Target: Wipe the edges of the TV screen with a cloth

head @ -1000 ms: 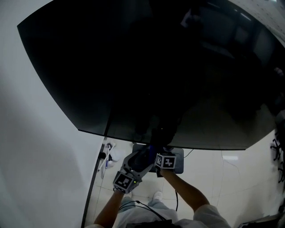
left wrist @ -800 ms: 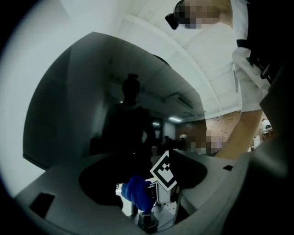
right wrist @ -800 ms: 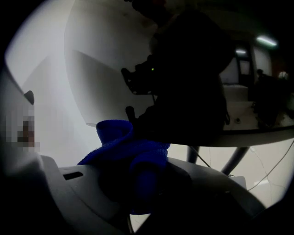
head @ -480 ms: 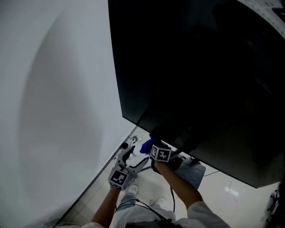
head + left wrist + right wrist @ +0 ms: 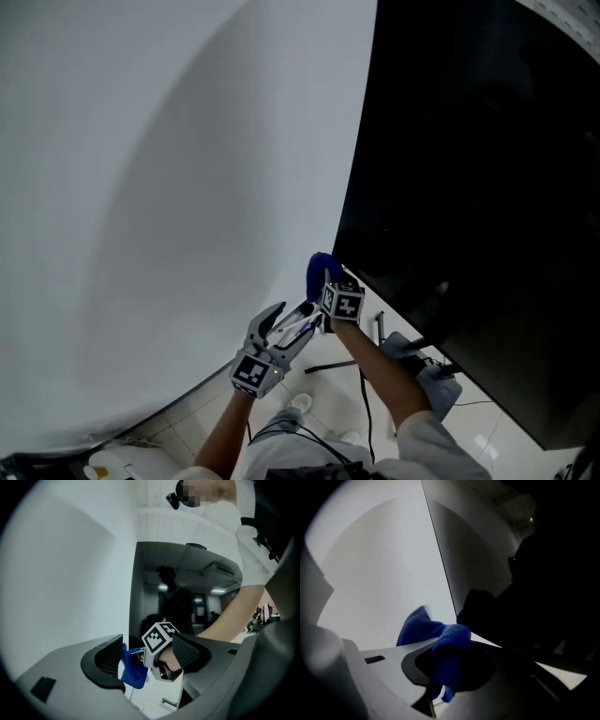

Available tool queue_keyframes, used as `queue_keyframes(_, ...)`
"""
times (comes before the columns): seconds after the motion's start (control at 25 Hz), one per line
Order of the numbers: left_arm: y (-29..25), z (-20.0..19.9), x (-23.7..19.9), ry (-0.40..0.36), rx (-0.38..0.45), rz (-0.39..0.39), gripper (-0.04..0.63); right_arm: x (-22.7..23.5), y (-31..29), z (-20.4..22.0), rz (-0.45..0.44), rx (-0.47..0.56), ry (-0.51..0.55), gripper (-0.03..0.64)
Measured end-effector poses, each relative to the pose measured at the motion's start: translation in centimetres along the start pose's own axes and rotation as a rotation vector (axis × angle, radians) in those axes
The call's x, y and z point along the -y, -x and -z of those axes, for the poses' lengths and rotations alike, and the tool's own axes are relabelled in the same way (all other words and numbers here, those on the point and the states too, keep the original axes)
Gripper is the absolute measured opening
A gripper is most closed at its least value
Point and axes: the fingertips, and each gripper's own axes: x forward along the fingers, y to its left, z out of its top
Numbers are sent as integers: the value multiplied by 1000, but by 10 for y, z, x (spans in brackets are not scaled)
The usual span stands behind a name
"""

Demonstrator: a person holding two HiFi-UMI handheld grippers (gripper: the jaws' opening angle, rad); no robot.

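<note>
In the head view, the right tool (image 5: 328, 284) presses a blue cloth (image 5: 318, 269) to the lower left corner of the TV screen (image 5: 487, 169). The left tool (image 5: 286, 323) hangs just below it.

In the left gripper view its jaws stand apart, with nothing between them.

In the right gripper view the jaws are clamped on the bunched cloth at the screen's edge. The wad could slip off that thin edge, so that bare jaw tips scrape the glass. The white wall (image 5: 169, 187) crowds that edge, and a grey box (image 5: 433, 382) sits on the floor below.
</note>
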Motion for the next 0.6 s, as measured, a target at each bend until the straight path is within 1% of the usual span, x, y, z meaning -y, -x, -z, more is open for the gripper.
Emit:
queue_keyframes(0.08, 12, 7, -14, -20, -2, -18, 316, -12, -17, -11, -3, 0, -31, 77)
queue_keyframes(0.24, 27, 8, -31, 0, 3, -55, 316, -29, -35, -27, 3, 13, -76, 77)
queue_keyframes(0.32, 28, 9, -43, 8, 5, -61, 316, -37, -41, -49, 1, 50, -91, 77)
queue_keyframes(0.4, 24, 1, -45, 39, 16, -74, 316, -39, -40, -72, -10, 88, -131, 77)
queue_keyframes(0.44, 22, -3, -44, 42, 20, -75, 316, -40, -34, -86, -15, 115, -154, 77)
queue_keyframes(0.6, 14, -4, -42, -6, 41, -45, 315, -58, -5, -151, -11, 260, -198, 77)
